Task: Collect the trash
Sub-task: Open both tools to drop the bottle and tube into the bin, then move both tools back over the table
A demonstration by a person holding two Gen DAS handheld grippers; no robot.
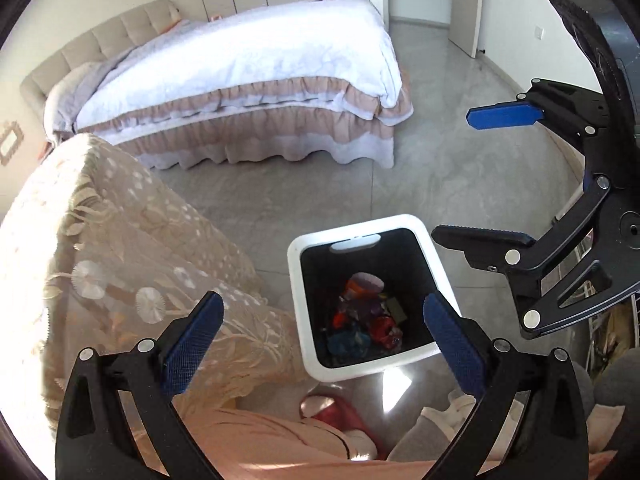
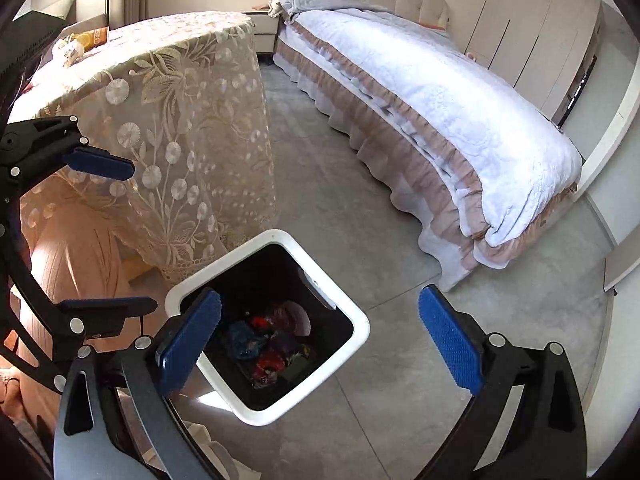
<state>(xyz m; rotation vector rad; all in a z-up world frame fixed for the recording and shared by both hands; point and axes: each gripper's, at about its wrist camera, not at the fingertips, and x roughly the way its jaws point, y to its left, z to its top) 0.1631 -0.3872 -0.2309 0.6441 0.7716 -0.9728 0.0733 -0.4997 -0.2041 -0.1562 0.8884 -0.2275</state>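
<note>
Blue ribbed pads point(image 1: 192, 344) of the left gripper point(image 1: 324, 340) stood nearest the left wrist camera, spread wide with nothing between them. Below the gripper, a pink-clad leg and a red slipper point(image 1: 336, 408) of the person showed at the frame bottom. The right gripper point(image 2: 320, 344) was likewise fully open and empty; in the left wrist view it appeared at the right edge point(image 1: 476, 176), jaws apart over the floor.

No readable writing or brand showed on any item; an orange packet point(image 2: 96, 36) on the desk point(image 2: 132, 40) was too small to read.

The trash bin point(image 1: 304, 320), white-rimmed with a black inner liner, stood on the grey tiled floor point(image 1: 460, 184) just beside the lace-covered desk. Its lid was off or open. The trash point(image 1: 368, 320) lay at the bottom of the bin: crumpled wrappers in red, blue, purple and orange, plus one pale rounded piece point(image 1: 370, 280). In the right wrist view the same bin point(image 2: 360, 320) sat under the left finger of the right gripper, with the trash point(image 2: 272, 348) inside.

The lace cloth point(image 2: 192, 140) hung down to near the bin rim on one side. Open floor lay between the bin and the bed point(image 2: 460, 120), whose ruffled skirt reached the floor. A door point(image 1: 464, 0) stood ajar beyond the bed
</note>
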